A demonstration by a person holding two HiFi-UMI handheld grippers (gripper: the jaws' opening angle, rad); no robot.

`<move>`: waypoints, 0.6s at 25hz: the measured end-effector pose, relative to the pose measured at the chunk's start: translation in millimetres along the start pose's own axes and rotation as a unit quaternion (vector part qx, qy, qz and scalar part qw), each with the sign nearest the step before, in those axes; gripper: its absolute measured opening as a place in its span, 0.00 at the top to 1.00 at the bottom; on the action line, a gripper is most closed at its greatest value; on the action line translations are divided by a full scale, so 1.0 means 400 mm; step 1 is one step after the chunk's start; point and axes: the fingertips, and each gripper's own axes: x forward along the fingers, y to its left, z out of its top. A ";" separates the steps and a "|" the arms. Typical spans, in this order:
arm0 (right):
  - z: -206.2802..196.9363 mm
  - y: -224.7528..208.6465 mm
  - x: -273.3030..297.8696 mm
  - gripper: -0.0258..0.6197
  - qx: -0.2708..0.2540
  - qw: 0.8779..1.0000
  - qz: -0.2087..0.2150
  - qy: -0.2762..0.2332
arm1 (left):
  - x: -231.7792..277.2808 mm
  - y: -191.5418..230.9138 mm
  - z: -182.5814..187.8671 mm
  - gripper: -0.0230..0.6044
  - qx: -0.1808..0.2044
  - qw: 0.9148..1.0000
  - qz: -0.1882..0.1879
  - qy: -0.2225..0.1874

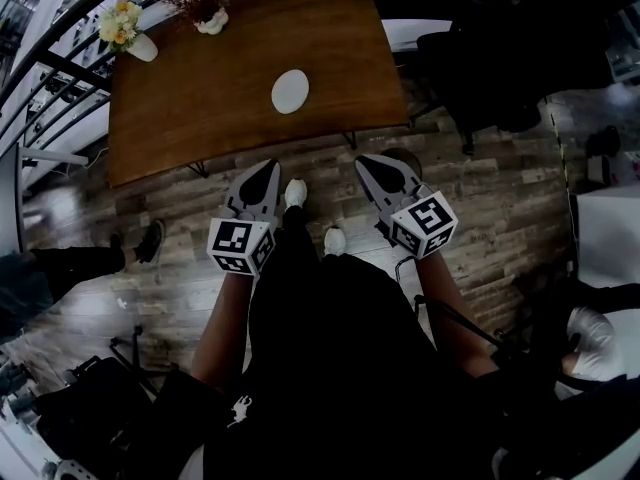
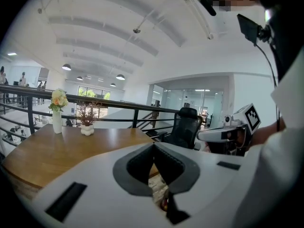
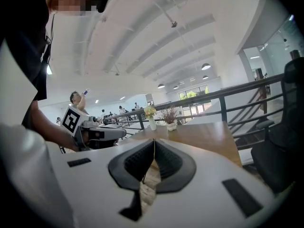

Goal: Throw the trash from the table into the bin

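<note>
A white oval piece of trash [image 1: 290,91] lies near the middle of the brown wooden table [image 1: 200,108]. Both grippers hover over the plank floor just short of the table's near edge, pointing toward it. My left gripper [image 1: 268,164] has its jaws closed together with nothing between them, as the left gripper view [image 2: 153,144] also shows. My right gripper [image 1: 362,158] is likewise shut and empty [image 3: 153,140]. The gripper views show the tabletop [image 2: 61,151] [image 3: 204,134], but the trash is hidden behind the gripper bodies. No bin shows in any view.
A vase of yellow flowers [image 1: 128,30] and a white pot with a dried plant [image 1: 205,8] stand at the table's far left. A black office chair [image 1: 500,68] is right of the table. A railing [image 1: 60,78] runs along the left; another person's leg [image 1: 90,258] lies there.
</note>
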 end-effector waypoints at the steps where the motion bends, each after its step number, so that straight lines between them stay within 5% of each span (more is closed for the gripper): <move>1: 0.009 -0.008 0.014 0.94 -0.002 1.000 -0.002 -0.003 | 0.017 0.009 0.004 0.94 0.000 1.000 -0.003 -0.001; 15: 0.098 -0.097 0.206 0.94 -0.002 0.999 -0.042 -0.013 | 0.237 0.187 0.020 0.94 0.009 0.999 -0.037 0.027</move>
